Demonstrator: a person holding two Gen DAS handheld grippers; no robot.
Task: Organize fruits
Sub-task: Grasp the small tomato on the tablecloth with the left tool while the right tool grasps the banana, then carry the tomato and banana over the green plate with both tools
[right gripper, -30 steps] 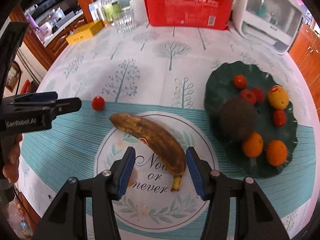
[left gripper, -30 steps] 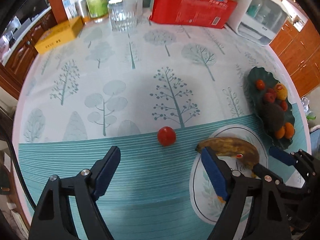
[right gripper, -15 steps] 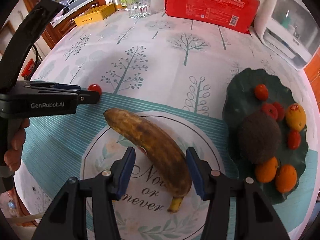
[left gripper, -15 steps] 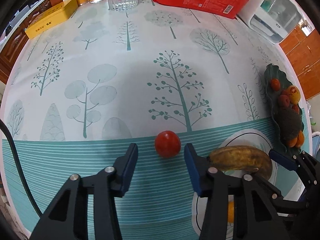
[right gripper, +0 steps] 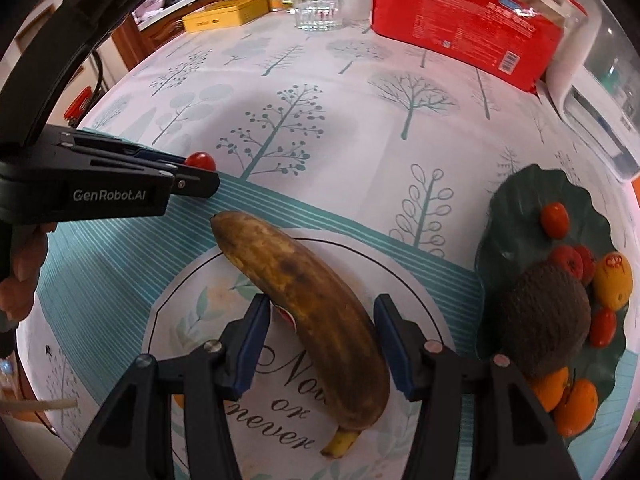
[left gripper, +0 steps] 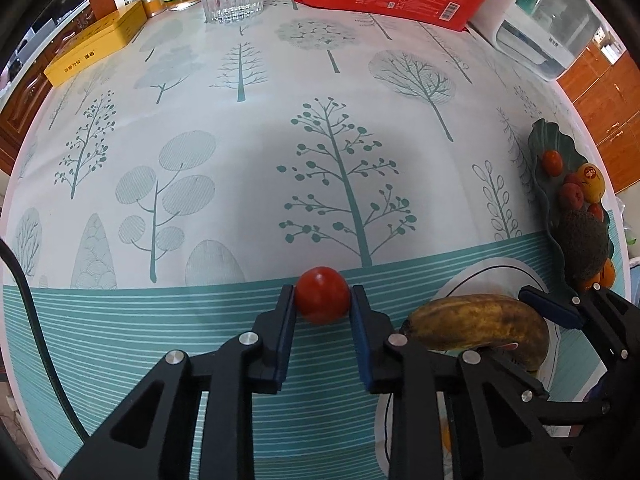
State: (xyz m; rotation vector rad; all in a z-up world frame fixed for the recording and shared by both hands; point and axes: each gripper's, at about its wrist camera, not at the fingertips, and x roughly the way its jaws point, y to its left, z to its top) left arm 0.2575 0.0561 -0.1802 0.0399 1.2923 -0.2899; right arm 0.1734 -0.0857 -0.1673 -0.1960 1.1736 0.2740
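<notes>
I read "GenRobot.AI" on my left gripper (left gripper: 323,312), jaws pinching a tomato (left gripper: 322,294); right gripper (right gripper: 322,342) spread around the banana (right gripper: 308,300); green dish (right gripper: 516,216) holds fruit.

One banana (right gripper: 312,304), one dark leaf plate (right gripper: 516,200), one glass (right gripper: 319,6), one yellow box (right gripper: 226,14), two tools.

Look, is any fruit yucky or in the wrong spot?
The banana is brown and overripe, lying on the tablecloth instead of the green plate. One tomato sits apart too, pinched in the left claw.
</notes>
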